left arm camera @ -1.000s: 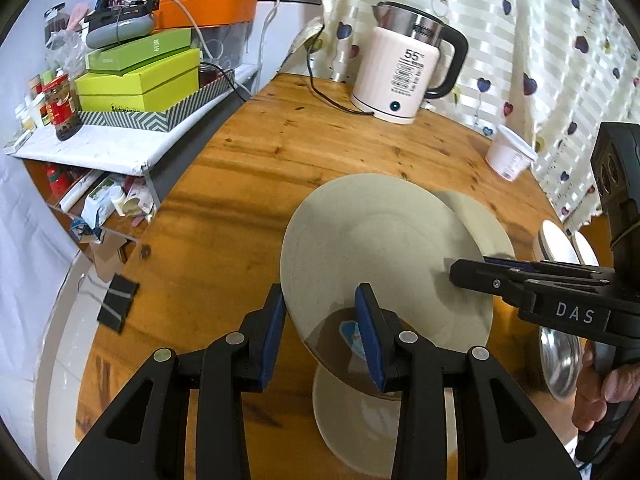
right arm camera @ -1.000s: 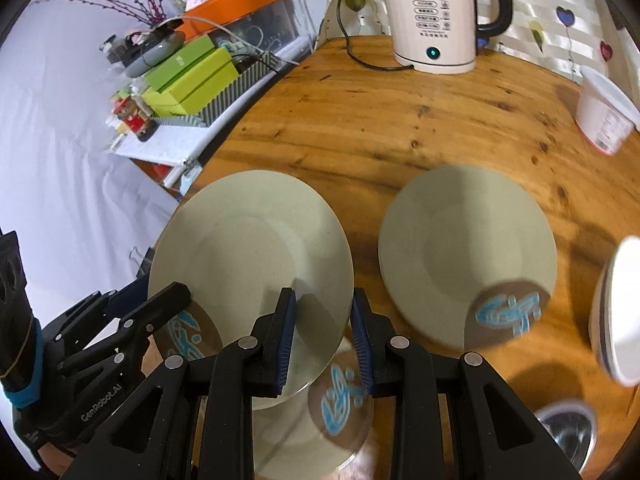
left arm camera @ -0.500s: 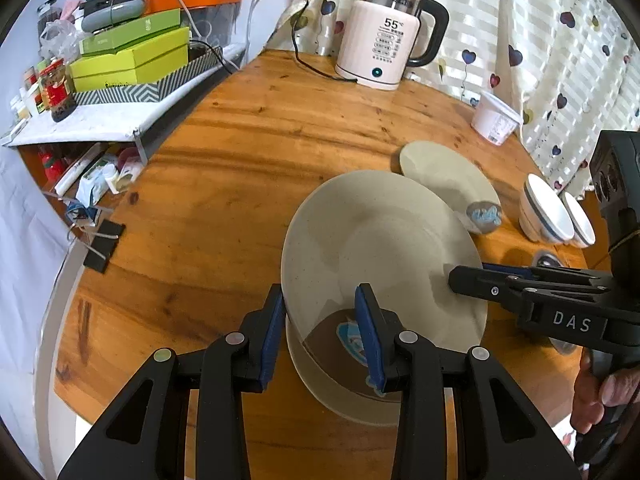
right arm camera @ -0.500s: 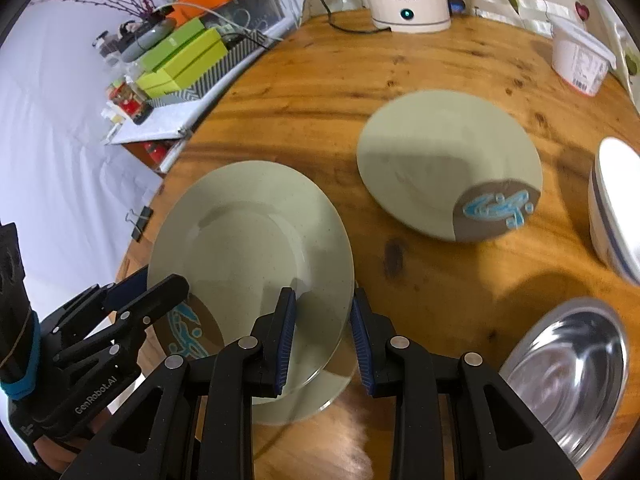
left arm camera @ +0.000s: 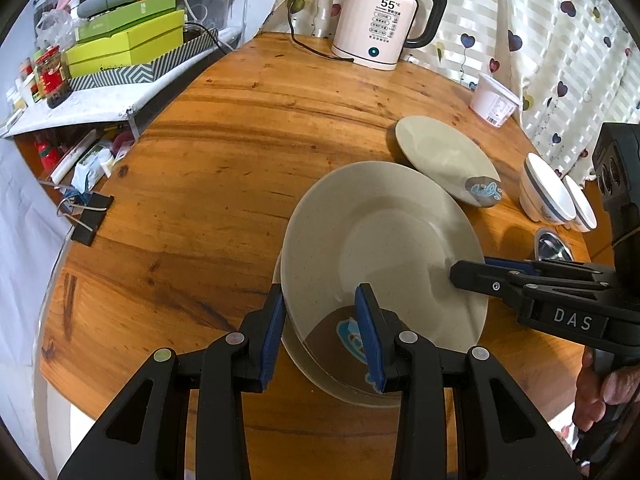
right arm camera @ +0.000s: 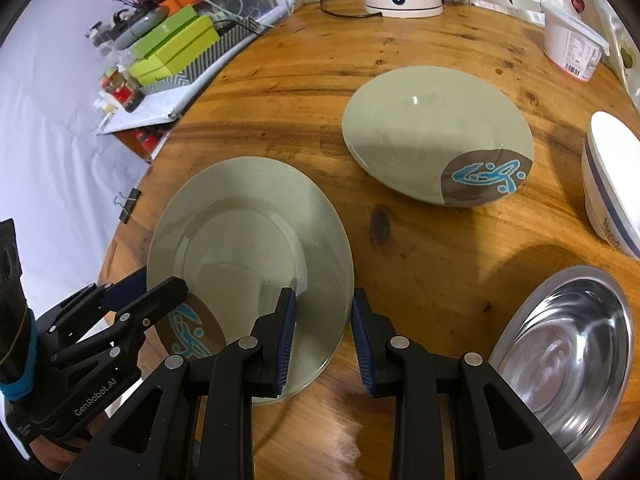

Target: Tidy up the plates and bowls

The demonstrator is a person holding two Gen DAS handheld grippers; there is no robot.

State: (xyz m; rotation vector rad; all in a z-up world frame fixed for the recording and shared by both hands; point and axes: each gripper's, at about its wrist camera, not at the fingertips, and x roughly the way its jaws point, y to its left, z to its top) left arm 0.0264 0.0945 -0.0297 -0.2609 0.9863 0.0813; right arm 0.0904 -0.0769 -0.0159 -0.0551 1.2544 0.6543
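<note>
Above the lower plate (left arm camera: 352,384), the held plate (left arm camera: 380,248) has sunk closer (both tools gripping).

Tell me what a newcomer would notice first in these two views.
First, the pale green plate near the table's front edge, with both grippers on its rim: left gripper at the brown patterned corner, right gripper at the opposite side, right above another plate. Next, the matching plate lying alone further back, and the shiny steel bowl at the right. Behind stands a white kettle reading 55.
</note>
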